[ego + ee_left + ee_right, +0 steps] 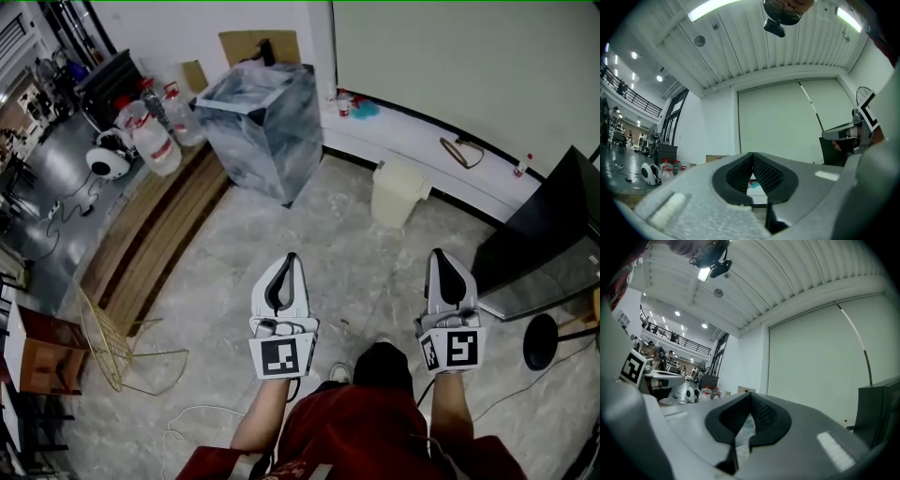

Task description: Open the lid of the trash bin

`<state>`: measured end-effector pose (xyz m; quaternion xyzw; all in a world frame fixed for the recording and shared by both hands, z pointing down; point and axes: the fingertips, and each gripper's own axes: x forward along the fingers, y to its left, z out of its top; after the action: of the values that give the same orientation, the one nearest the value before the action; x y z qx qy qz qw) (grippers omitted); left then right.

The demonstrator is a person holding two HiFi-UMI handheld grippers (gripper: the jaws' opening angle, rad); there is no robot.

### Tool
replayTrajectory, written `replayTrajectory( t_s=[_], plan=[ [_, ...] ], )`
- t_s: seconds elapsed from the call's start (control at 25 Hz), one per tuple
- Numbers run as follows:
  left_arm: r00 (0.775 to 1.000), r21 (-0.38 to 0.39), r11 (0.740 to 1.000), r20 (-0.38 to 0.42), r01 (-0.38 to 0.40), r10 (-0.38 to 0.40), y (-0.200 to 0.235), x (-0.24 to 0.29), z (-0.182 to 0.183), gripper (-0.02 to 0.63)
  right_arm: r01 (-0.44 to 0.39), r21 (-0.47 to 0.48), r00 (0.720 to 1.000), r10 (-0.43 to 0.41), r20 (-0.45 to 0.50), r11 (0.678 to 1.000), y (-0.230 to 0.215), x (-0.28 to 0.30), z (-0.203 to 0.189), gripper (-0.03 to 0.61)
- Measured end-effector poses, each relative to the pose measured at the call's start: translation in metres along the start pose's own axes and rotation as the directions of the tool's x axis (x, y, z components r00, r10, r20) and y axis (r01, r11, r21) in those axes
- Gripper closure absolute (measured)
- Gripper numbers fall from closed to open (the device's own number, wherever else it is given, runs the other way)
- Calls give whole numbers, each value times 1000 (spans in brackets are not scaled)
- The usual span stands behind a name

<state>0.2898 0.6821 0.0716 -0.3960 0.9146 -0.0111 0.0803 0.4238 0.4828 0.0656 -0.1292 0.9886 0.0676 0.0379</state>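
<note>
A small cream trash bin [398, 192] with its lid down stands on the stone floor by the white ledge, ahead of me and well beyond both grippers. My left gripper [290, 258] is held at waist height, pointing forward, its tips together and nothing between them. My right gripper [438, 253] is level with it to the right, also shut and empty, with the bin ahead and slightly to its left. In the left gripper view the left gripper [752, 155] shows its dark pads meeting at the tip. The right gripper [750, 396] looks the same in its own view. Neither gripper view shows the bin.
A large box wrapped in grey plastic film [262, 127] stands at the back. Water jugs [155, 141] sit on a wooden platform [159, 230] to the left, with a wire rack [108, 347] lying nearer. A black panel [553, 225] and a stool [548, 342] are at the right.
</note>
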Motion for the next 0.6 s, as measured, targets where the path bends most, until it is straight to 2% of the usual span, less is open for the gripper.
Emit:
replayTrajectory(
  t_s=[0.28,0.6],
  plan=[
    [999,4,1000,-42,0,1,6,37,-28,609,24,21,999,-23,-28,1000,-20,33,-27,577],
    [998,17,1000,-61,23,-22,-13,118,-48,609,50,40,997,-48,-59,998,-74,89,-59,577]
  ],
)
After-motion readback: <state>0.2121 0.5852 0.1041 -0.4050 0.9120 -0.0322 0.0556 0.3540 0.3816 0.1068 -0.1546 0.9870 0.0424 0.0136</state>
